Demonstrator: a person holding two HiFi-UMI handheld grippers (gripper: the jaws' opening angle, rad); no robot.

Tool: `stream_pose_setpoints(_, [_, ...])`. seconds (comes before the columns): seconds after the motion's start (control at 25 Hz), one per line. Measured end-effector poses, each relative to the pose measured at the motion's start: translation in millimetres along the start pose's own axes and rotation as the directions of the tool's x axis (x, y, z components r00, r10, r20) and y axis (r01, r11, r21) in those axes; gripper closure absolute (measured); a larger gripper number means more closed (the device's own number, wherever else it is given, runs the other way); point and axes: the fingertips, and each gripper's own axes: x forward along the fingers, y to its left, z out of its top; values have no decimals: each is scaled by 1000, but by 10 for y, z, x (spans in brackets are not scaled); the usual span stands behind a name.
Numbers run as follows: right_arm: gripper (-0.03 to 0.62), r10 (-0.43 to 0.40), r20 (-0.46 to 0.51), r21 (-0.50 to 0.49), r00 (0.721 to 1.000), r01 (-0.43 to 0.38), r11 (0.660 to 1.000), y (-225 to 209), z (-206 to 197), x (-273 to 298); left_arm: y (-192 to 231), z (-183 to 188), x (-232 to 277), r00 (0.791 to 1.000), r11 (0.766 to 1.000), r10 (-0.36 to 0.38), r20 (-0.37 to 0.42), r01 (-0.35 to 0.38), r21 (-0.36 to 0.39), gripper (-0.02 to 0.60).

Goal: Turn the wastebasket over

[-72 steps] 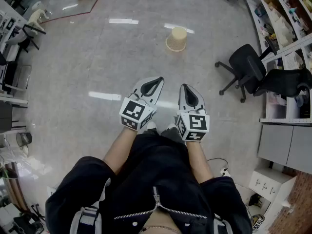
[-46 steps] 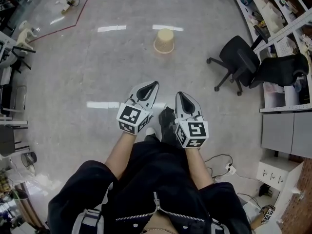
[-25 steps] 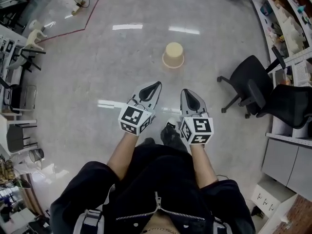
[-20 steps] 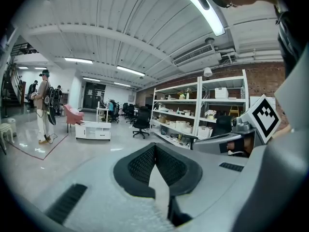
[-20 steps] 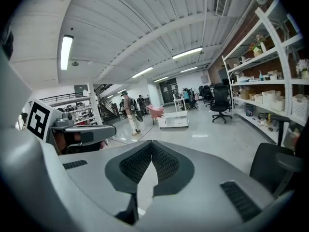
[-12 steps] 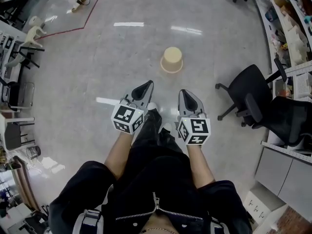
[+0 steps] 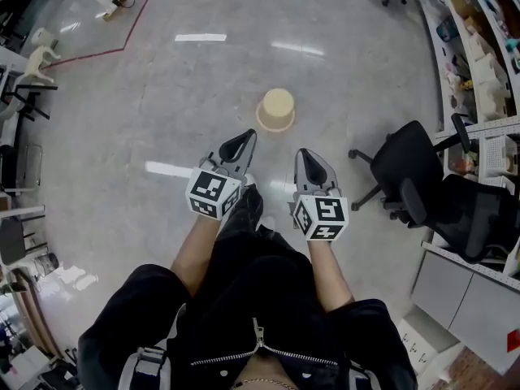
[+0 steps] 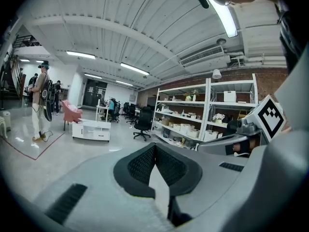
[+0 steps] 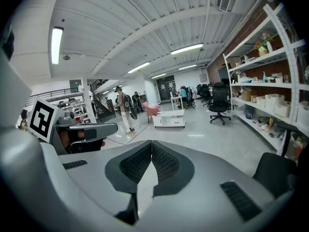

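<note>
A beige wastebasket (image 7: 276, 110) stands upside down on the shiny floor, ahead of me in the head view. Both grippers are held out in front of my body, short of it and apart from it. My left gripper (image 7: 243, 136) points toward the basket's left side, its jaws together with nothing between them. My right gripper (image 7: 301, 153) sits to the right, also shut and empty. In the left gripper view (image 8: 155, 146) and the right gripper view (image 9: 151, 143) the jaw tips meet; the basket is hidden there below the jaws.
A black office chair (image 7: 404, 165) stands to the right of the basket, with shelving (image 7: 479, 47) behind it. A white low cabinet (image 9: 169, 118) and people (image 9: 121, 108) stand farther down the hall. A red floor line (image 7: 122, 31) runs at upper left.
I have walked forward: the wastebasket has come nearer to the grippers and lower in the head view. Both grippers stay shut and level in front of me.
</note>
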Motion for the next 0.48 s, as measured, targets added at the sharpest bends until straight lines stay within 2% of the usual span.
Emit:
stream_pose_setpoints(0.28, [583, -36, 22, -12, 999, 36, 999, -40, 482, 745, 642, 314, 445, 999, 999, -36, 8, 36, 27, 577])
stream_pose_setpoints(0.48, [583, -57, 29, -24, 998, 57, 998, -163, 661, 1075, 890, 409, 757, 998, 998, -59, 7, 58, 25, 577])
